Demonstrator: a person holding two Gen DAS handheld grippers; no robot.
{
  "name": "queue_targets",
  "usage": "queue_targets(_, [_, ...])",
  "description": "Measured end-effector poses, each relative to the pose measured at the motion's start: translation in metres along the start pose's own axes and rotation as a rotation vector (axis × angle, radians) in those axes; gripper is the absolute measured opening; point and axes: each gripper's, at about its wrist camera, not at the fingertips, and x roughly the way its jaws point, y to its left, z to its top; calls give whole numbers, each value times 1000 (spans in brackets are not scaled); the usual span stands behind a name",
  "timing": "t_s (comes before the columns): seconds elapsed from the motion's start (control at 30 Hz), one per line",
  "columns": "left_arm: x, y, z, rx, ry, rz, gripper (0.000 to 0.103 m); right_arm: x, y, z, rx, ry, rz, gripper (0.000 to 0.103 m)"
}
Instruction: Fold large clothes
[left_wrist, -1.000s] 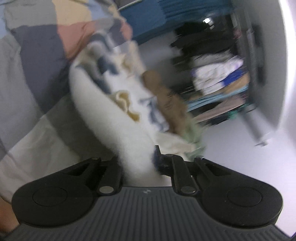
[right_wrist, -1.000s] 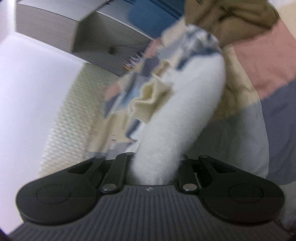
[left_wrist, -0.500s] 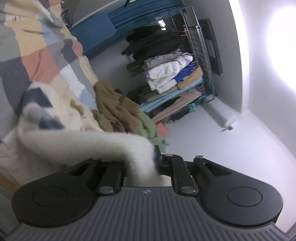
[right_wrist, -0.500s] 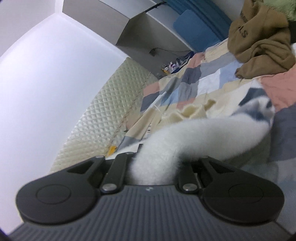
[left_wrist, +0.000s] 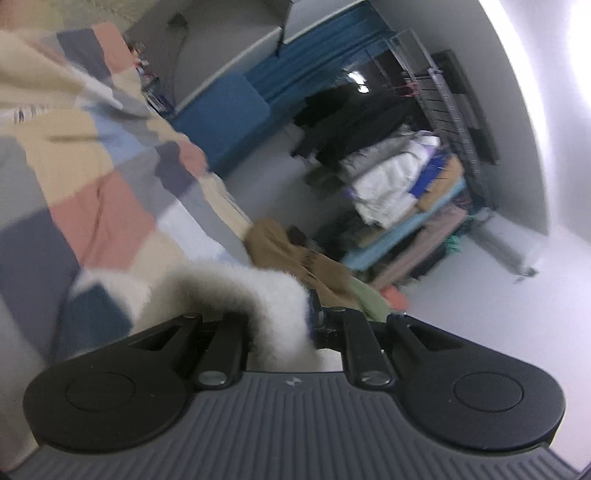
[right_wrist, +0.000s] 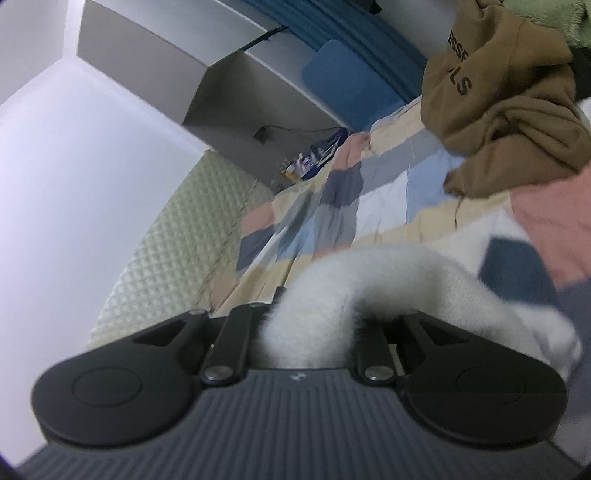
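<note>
Each tool is matte black plastic. The left tool (left_wrist: 284, 325) has a wide grey ribbed body with a small pale logo at its centre, two rounded black lobes with shallow round discs, and two straight black link bars, each pinned by a silver screw. The right tool (right_wrist: 310, 328) has the same ribbed grey body, lobes, bars and silver screws.

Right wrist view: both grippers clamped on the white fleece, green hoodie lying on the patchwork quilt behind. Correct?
Not quite: the hoodie is brown, not green, per the right wrist view. The left gripper and right gripper do clamp the white fleece, over the patchwork quilt.
</note>
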Motion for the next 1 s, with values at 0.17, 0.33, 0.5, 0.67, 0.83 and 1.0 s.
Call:
queue_targets(0.17, [74,27,32,51,22,116,15,64,-30,28,27,-20,-43,22])
queue_targets(0.33, [138,75,40,50,53,184,15,114,-66,34,40,-11,-104,22])
queue_targets(0.5, [189,125,39,31,99,241,15,157,-98,30,-22,30,-175,22])
queue_targets(0.67, [228,172,37,-15,150,290,15,199,-130,25,-9,70,-224,22])
queue_targets(0.83, [248,204,30,-90,190,296,15,221,-154,23,20,102,-224,20])
queue_targets(1.0, [241,194,28,-47,185,254,18,217,-148,23,7,109,-220,22])
